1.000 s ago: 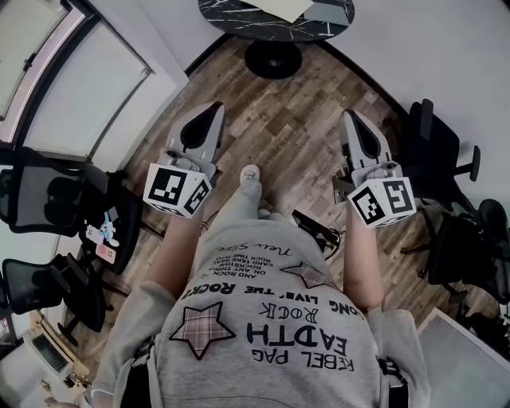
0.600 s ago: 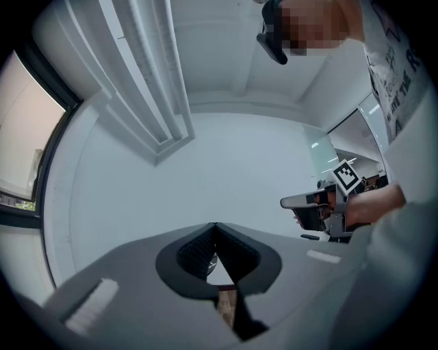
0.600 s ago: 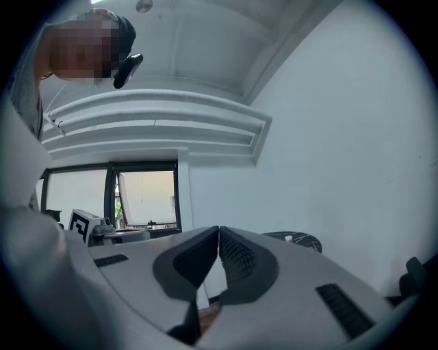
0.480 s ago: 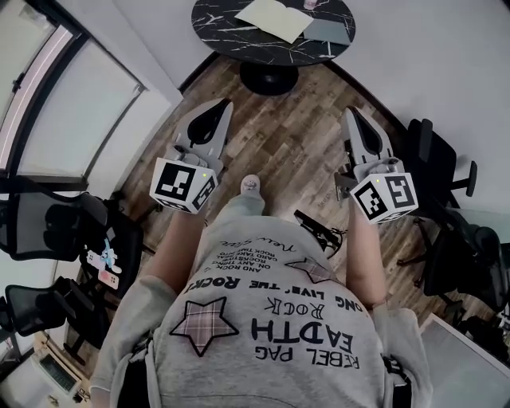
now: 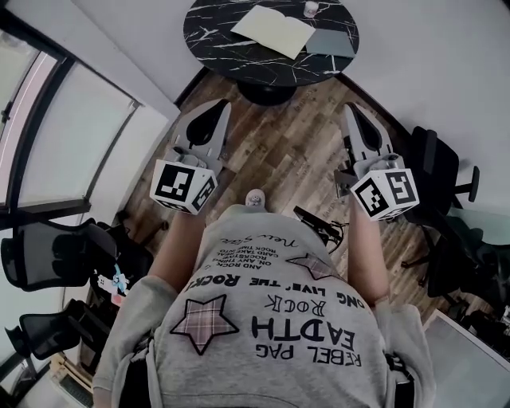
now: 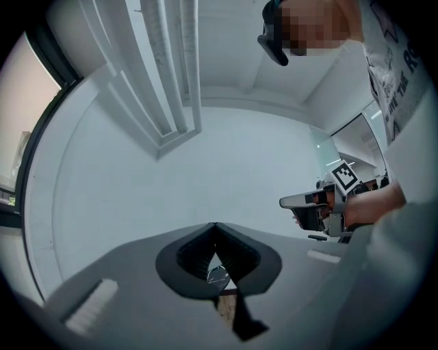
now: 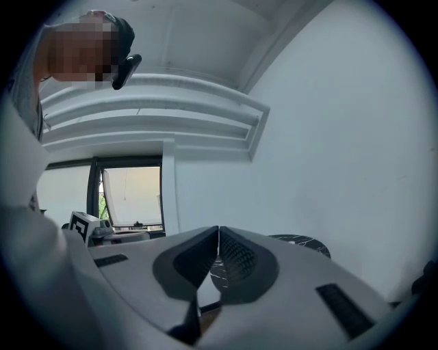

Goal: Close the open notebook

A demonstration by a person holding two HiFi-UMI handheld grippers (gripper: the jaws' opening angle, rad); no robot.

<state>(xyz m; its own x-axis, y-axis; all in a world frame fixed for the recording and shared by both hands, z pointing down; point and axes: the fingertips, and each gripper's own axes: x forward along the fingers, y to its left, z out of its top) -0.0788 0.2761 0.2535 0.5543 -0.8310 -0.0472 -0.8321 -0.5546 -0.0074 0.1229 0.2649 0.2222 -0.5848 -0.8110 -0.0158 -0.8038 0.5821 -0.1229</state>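
Lying open in head view alone, notebook [image 5: 272, 30]; left gripper [image 6: 215, 225], right gripper [image 7: 218, 230], fingers [image 7: 241, 258] clenched, empty.

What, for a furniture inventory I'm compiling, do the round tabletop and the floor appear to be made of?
Round tabletop: black with thin white veins, so it looks like marble or a marble-print laminate. Which one cannot be told from here, and no clear gloss shows.
Floor: brown planks with visible grain and seams, so wood or wood-look laminate with a matte look.

A round black table [image 5: 215, 36] bears an open notebook [image 5: 272, 30], a grey pad [image 5: 331, 43] and a small cup [image 5: 311, 9].
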